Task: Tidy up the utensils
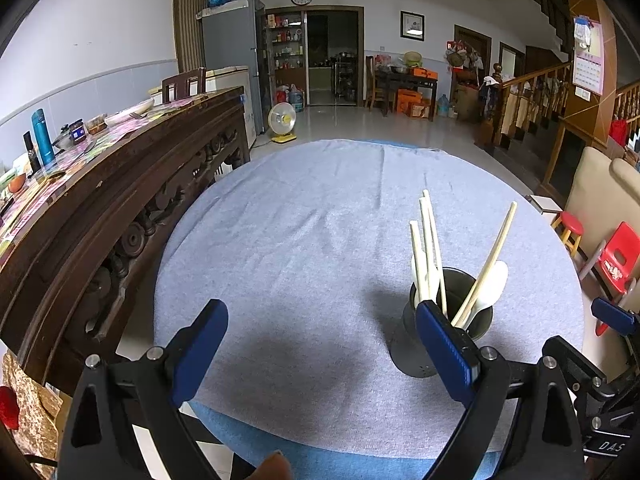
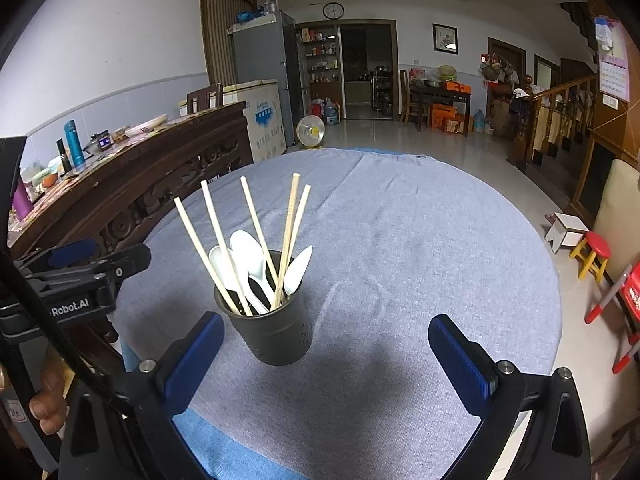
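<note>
Covering the round table [image 2: 420, 240], a grey cloth [image 1: 300, 240] carries one thing: a dark holder [image 2: 272, 328] that stands upright near the table's front edge. Five chopsticks [image 2: 218, 236] and several white spoons [image 2: 248, 256] lean out of it. The right gripper [image 2: 326, 344] has its fingers spread wide with nothing between them; the holder stands just ahead of the left finger [image 2: 196, 356], apart from it. The left gripper [image 1: 322, 336] is also wide and empty over bare cloth. In its view the holder [image 1: 480, 320] lies just beyond and partly behind its right finger [image 1: 444, 352], outside the gap; whether they touch I cannot tell.
</note>
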